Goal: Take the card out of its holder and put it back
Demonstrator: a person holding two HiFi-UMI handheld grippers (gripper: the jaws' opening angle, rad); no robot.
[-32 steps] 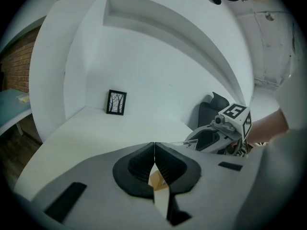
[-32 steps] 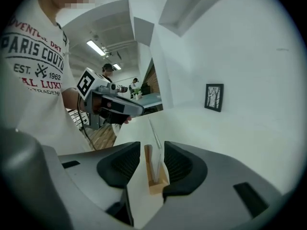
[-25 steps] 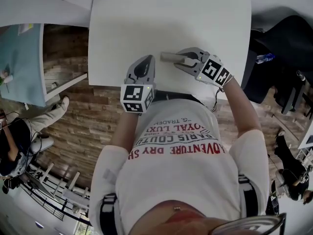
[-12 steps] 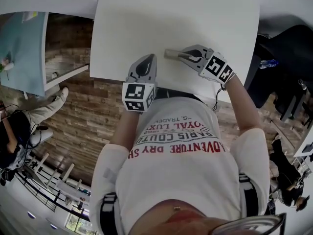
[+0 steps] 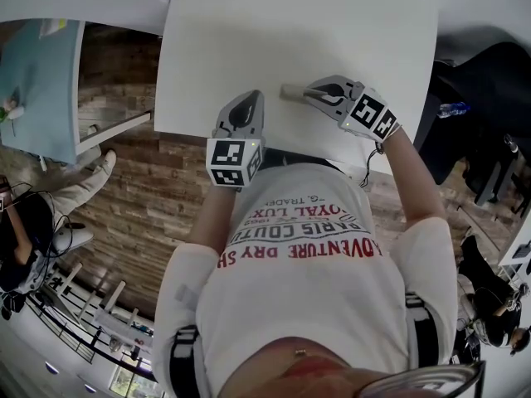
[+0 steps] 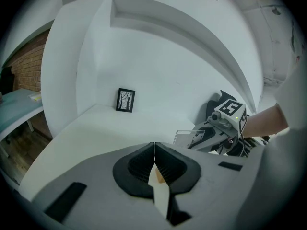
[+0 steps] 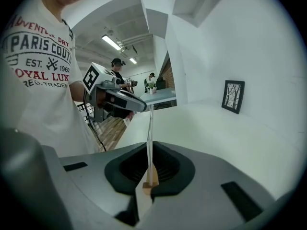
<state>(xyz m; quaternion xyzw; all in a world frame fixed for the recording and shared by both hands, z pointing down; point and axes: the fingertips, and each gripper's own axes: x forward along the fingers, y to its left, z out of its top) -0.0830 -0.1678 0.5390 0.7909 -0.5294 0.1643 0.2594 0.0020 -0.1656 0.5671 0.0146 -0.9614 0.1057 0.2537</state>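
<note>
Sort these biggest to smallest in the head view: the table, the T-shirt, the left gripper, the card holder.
Biggest: table and T-shirt, about alike; the shirt sits nearer the camera.
Then: left gripper.
Smallest: card holder.

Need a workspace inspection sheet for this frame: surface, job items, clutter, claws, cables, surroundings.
Surface: white table.
Job's things: clear card holder, pinched at one edge by the right claw; cannot tell whether a card is inside.
Clutter: small framed picture standing at the wall.
Grippers: right claw jaws have just been closing, now shut on the holder; left claw shut, nothing between its jaws.
Cables: black cable hanging from the right claw.
Surroundings: floor, light blue table, seated person.
</note>
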